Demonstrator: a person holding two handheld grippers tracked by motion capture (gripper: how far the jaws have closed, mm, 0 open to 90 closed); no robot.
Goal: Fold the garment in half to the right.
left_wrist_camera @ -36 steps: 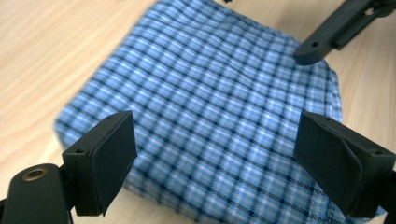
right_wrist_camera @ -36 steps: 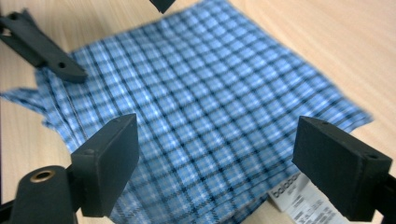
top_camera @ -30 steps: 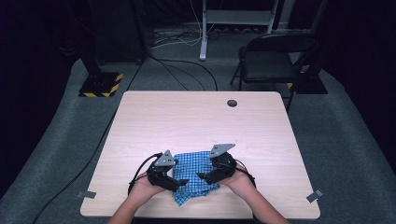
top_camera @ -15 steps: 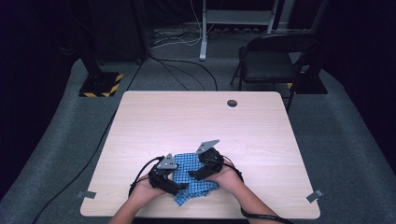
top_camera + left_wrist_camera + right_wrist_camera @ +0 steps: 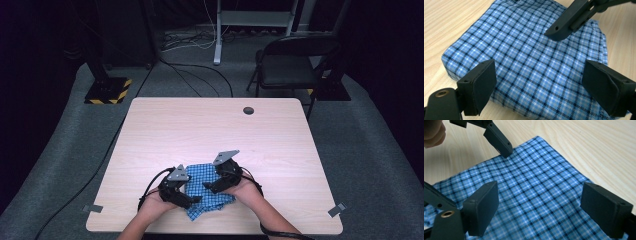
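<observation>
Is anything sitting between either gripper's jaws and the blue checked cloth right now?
Nothing visible does. The left gripper and the right gripper both stand open directly over the folded blue checked cloth, with bare fabric between their jaws. The light wooden table around the cloth carries no other object.

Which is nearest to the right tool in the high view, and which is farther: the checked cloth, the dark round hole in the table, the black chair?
From the right tool:
1. Checked cloth, directly under it at the table's near edge.
2. Dark round hole, near the table's far edge.
3. Black chair, on the floor beyond the table, far right.
</observation>
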